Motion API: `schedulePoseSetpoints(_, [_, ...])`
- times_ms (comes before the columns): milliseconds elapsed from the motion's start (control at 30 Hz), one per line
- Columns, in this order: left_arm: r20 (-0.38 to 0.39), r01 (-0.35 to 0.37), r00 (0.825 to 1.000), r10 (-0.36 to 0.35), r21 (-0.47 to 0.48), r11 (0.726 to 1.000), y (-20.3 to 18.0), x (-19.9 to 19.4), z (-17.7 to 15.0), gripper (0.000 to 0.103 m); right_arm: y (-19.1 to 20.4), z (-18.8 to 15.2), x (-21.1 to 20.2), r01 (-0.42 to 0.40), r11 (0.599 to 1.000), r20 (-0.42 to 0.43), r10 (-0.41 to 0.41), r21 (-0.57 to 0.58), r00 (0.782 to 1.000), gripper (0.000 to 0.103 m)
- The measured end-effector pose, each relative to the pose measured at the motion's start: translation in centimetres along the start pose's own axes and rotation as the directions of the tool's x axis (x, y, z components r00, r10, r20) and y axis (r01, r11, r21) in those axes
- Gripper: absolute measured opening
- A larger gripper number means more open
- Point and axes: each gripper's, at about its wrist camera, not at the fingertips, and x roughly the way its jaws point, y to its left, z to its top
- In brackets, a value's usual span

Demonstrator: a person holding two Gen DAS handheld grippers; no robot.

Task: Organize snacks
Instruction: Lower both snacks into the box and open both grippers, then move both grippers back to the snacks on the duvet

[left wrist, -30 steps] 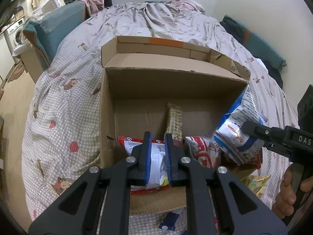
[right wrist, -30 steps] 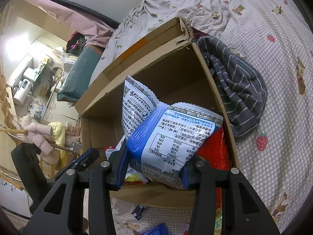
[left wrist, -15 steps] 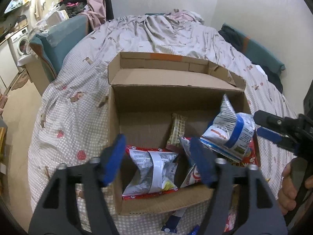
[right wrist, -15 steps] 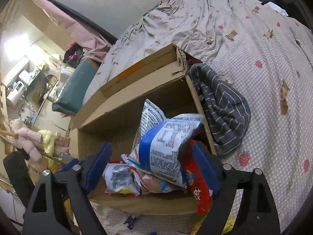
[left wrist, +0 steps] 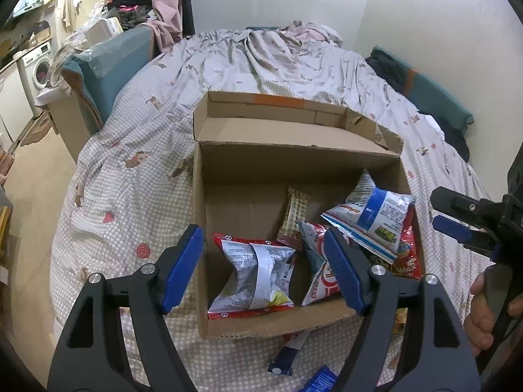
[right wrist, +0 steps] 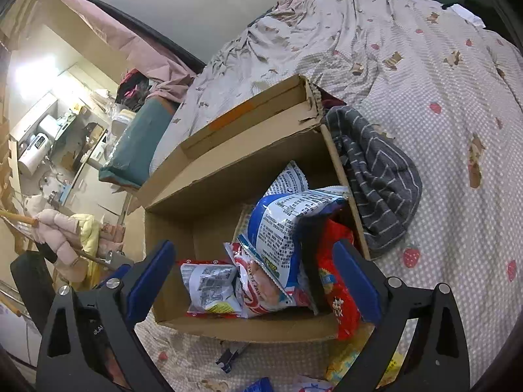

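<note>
An open cardboard box (left wrist: 199, 202) (right wrist: 228, 176) stands on the bed with several snack packets in it. A white bag with red edges (left wrist: 255, 274) (right wrist: 209, 287) lies at its near left. A blue and white bag (left wrist: 372, 215) (right wrist: 287, 225) rests on top of a red bag (left wrist: 405, 251) at the right. A slim checked packet (left wrist: 294, 212) leans on the back wall. My left gripper (left wrist: 261, 231) hangs open above the white bag, apart from it. My right gripper (right wrist: 253, 244) is above the box's near edge, its jaws opening and touching nothing.
A grey striped cloth (right wrist: 376, 179) lies against the box's right side. Loose packets (left wrist: 287, 356) (right wrist: 346, 359) lie on the checked bed cover (left wrist: 130, 196) in front of the box. A teal cushion (left wrist: 111, 65) stands left of the bed. A hand (left wrist: 483, 307) holds the right gripper's handle.
Both grippers have opened and pulled back and up. The left one let go of the white bag and the right one let go of the blue and white bag; both bags now lie in the box.
</note>
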Motion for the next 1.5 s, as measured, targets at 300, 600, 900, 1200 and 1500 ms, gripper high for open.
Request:
schedulePoseSetpoints(300, [0.091, 0.010, 0.996, -0.012, 0.021, 1.000, -0.2, -3.9, -0.6, 0.073, 1.6, -2.1, -3.5, 0.016, 0.997, 0.019, -0.014, -0.079, 1.000, 0.099])
schedulePoseSetpoints(600, [0.127, -0.004, 0.992, -0.002, 0.045, 0.999, -0.4, -6.5, -2.2, 0.082, 0.7, -5.3, -5.7, 0.067, 0.996, 0.015, -0.066, -0.053, 0.998, 0.099])
schedulePoseSetpoints(900, [0.158, -0.028, 0.987, 0.024, 0.025, 0.999, -0.2, -8.7, -4.2, 0.100, -1.0, -7.2, -7.6, 0.120, 0.993, 0.030, -0.120, -0.010, 0.992, 0.099])
schedulePoseSetpoints(1200, [0.031, -0.039, 0.999, 0.039, -0.009, 0.999, -0.7, -6.6, -6.3, 0.100, -3.2, -9.0, -8.3, 0.185, 0.982, -0.011, -0.184, 0.035, 0.983, 0.099])
schedulePoseSetpoints(1500, [-0.080, -0.031, 0.996, 0.034, 0.040, 0.999, -2.5, -4.2, -8.0, 0.100, -3.7, -10.4, -8.1, 0.212, 0.977, -0.066, -0.211, 0.018, 0.975, 0.102])
